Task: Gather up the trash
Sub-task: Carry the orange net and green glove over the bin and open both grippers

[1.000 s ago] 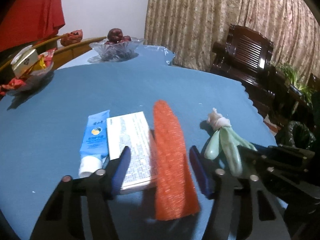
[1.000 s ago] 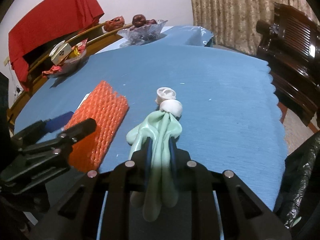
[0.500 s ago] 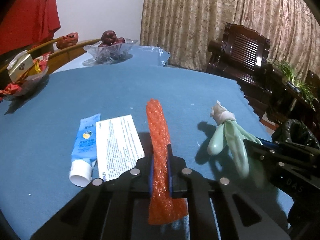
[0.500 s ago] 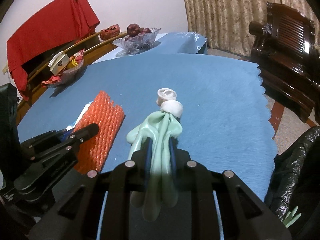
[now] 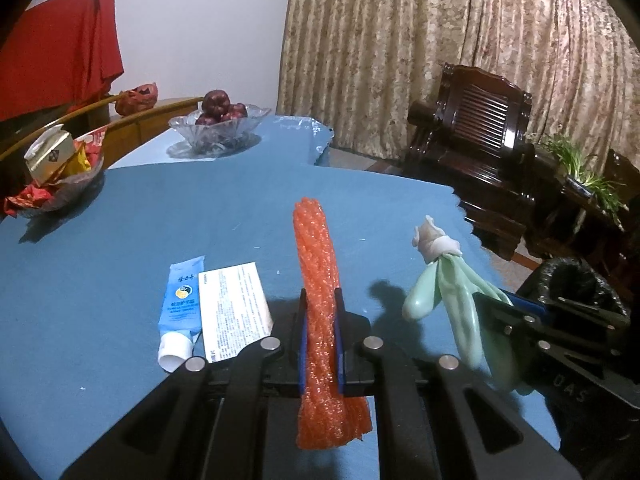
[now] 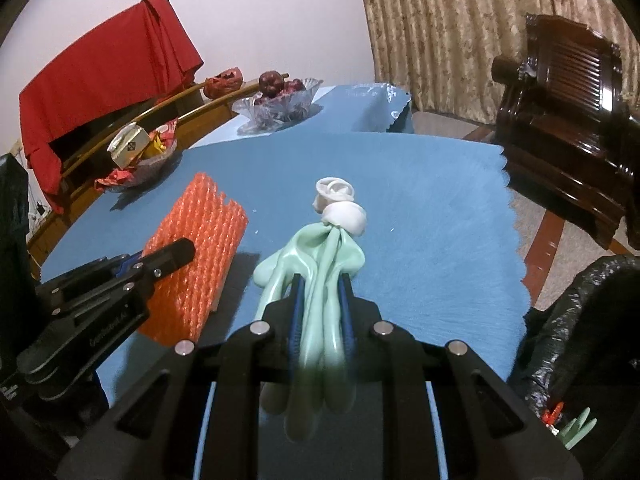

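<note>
Above blue table [image 5: 120, 216], L gripper [image 5: 320, 336] pinches orange foam net [image 5: 318, 280], R gripper [image 6: 320, 304] pinches limp green glove [image 6: 316, 264]; glove's slick, could slip en route to black bag [image 6: 580, 320].

– How do our two grippers stand?

– Our left gripper [image 5: 320, 322] has its jaws pinched tight on the orange foam net [image 5: 318, 264], held clear above the table.

– And the other?

– Our right gripper [image 6: 320, 300] is clamped on the green glove [image 6: 320, 272], also lifted. The two sit side by side, left just beside right, both pointing forward.
</note>
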Demonstrator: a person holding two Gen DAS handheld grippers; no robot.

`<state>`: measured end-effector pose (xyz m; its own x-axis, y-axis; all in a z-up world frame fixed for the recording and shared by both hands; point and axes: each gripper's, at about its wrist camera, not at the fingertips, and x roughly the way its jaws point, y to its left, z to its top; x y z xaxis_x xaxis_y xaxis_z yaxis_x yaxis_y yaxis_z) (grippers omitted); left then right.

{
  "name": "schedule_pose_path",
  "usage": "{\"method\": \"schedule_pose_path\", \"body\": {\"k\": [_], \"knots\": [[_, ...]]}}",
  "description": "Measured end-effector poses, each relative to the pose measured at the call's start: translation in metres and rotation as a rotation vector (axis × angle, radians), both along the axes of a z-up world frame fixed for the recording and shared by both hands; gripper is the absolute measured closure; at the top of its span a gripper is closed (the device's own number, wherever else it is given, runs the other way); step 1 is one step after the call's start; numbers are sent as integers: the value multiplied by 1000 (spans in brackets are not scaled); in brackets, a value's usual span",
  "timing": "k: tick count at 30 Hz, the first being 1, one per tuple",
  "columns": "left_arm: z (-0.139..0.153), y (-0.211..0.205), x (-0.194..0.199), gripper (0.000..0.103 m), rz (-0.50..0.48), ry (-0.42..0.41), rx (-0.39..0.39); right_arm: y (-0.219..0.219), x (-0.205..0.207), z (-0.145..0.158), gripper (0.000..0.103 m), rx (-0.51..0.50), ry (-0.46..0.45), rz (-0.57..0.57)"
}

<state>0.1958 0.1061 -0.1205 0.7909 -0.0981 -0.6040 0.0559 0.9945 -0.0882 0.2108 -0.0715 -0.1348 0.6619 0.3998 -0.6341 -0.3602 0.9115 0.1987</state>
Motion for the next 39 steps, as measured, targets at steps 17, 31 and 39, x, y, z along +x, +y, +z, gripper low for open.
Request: {"method": "schedule_pose_path", "body": {"k": [17,31,39], "knots": [[40,-41,-40,93,-81,-54,-20,-49,-57,39,87,25,-67,-69],[53,-120,-68,93,-227,-68,-35,-128,-105,53,87,-61,-81,-208],[55,-167,-75,93,-314,-65,-38,-178,-124,55,87,-93,-84,-303]]}}
